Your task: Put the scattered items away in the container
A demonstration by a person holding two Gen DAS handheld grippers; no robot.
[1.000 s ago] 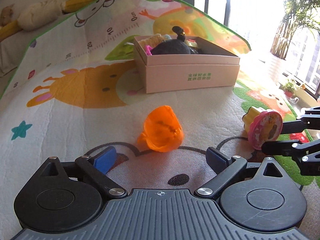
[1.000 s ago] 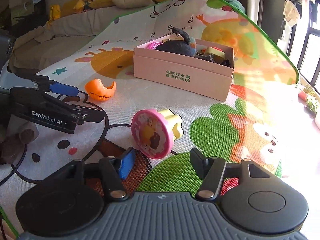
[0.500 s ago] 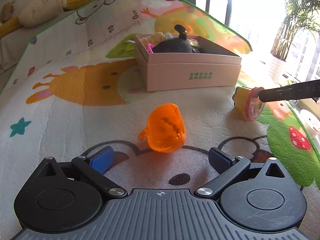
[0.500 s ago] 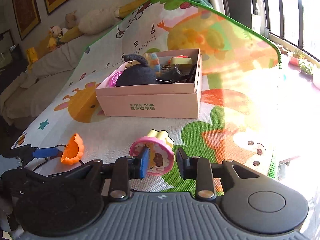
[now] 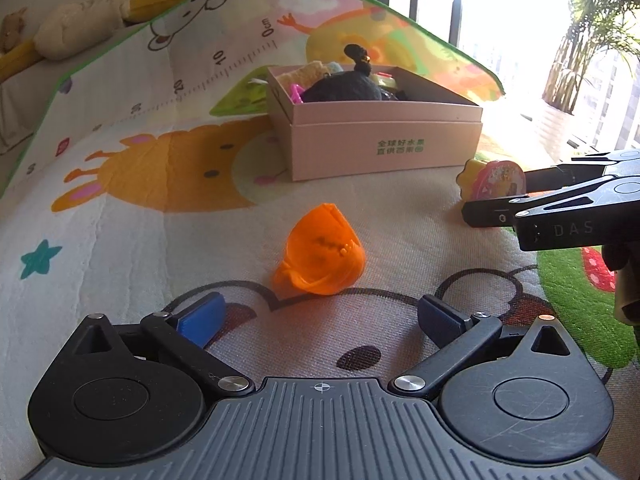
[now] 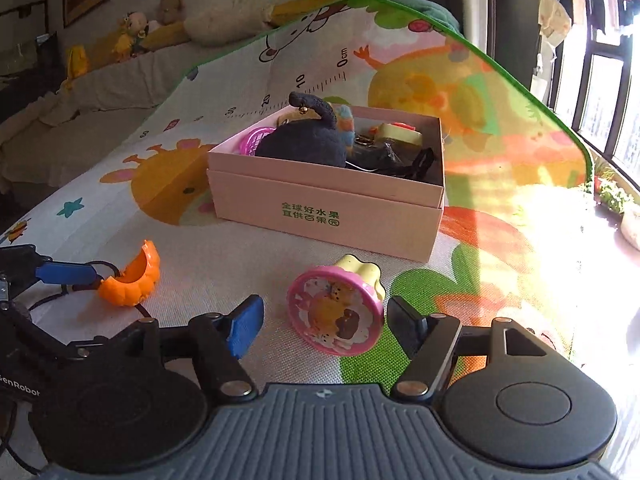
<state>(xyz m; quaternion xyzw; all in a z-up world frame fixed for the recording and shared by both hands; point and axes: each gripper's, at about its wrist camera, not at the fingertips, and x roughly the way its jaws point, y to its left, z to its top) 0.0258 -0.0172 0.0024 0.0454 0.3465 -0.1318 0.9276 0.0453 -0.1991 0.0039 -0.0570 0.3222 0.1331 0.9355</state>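
An orange pumpkin-shaped shell (image 5: 319,252) lies on the play mat just ahead of my open, empty left gripper (image 5: 320,318); it also shows in the right wrist view (image 6: 130,278). A pink-and-yellow round toy (image 6: 338,314) lies on the mat between the open jaws of my right gripper (image 6: 326,326), not clamped; it also shows in the left wrist view (image 5: 494,180). The pink cardboard box (image 5: 384,148) stands beyond, holding a dark plush (image 6: 304,142) and several small toys.
The colourful play mat (image 5: 132,176) covers the floor and curls up at the back. A cushion barrier with plush toys (image 6: 136,38) runs along the far left. Windows and plants (image 5: 592,40) are at the right.
The right gripper was shut on the pink-and-yellow toy half a second ago; its jaws are now wide apart with the toy resting on the mat. The left gripper has edged closer to the orange shell.
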